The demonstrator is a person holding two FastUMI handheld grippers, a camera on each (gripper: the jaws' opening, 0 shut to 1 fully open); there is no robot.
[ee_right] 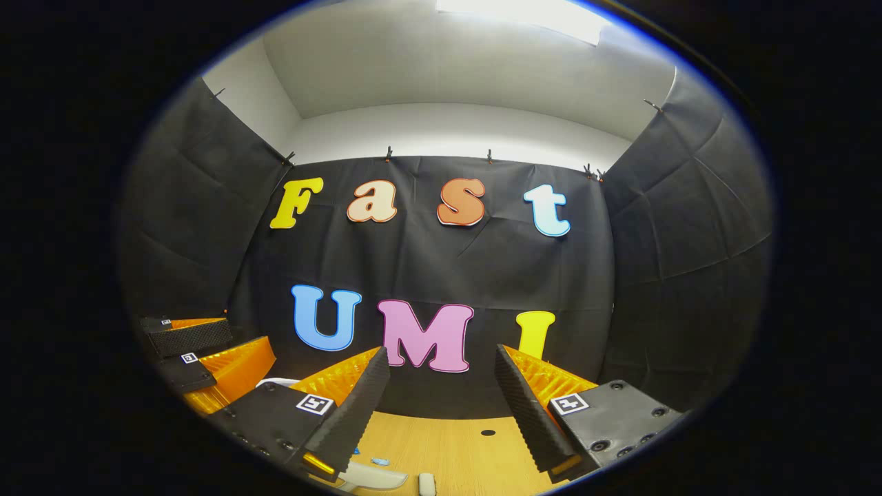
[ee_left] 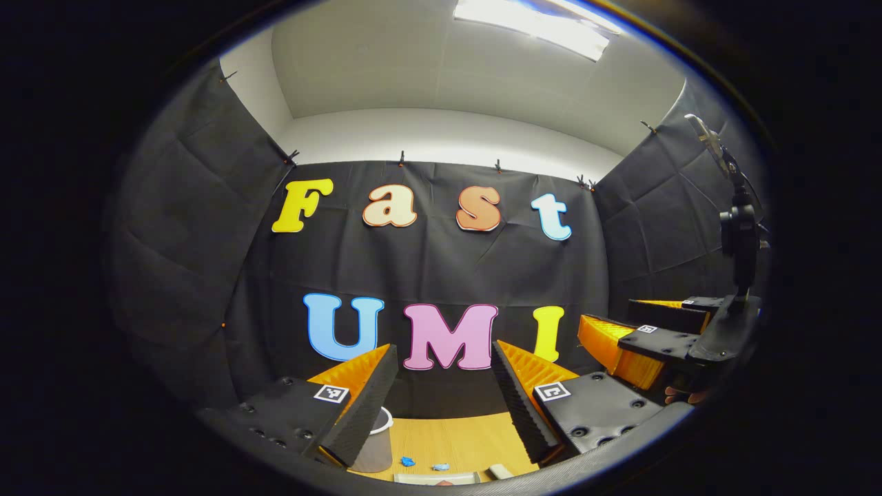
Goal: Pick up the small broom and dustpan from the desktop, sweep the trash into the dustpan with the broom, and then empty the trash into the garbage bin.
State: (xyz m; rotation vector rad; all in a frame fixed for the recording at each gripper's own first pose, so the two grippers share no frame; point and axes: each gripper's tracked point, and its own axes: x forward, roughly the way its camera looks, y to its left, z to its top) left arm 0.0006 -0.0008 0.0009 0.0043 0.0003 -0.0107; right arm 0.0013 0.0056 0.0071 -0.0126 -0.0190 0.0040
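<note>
Left gripper (ee_left: 444,358): held above the desk (ee_left: 455,437), fingers spread wide apart, nothing between them. Right gripper (ee_right: 441,362): likewise raised over the desk, fingers apart and empty; it also appears at the right of the left gripper view, with fingertips of the holding hand (ee_left: 682,395) just visible under it.

In the left gripper view, a garbage bin (ee_left: 375,441) stands toward the desk's far-left corner, partly hidden behind the left finger. Two blue scraps of trash (ee_left: 408,461) lie on the desk nearer the front edge. Just in front of them, at the bottom of the view, sits a pale flat item, probably the dustpan (ee_left: 434,477); I cannot tell for certain. The broom cannot be identified with certainty.
</note>
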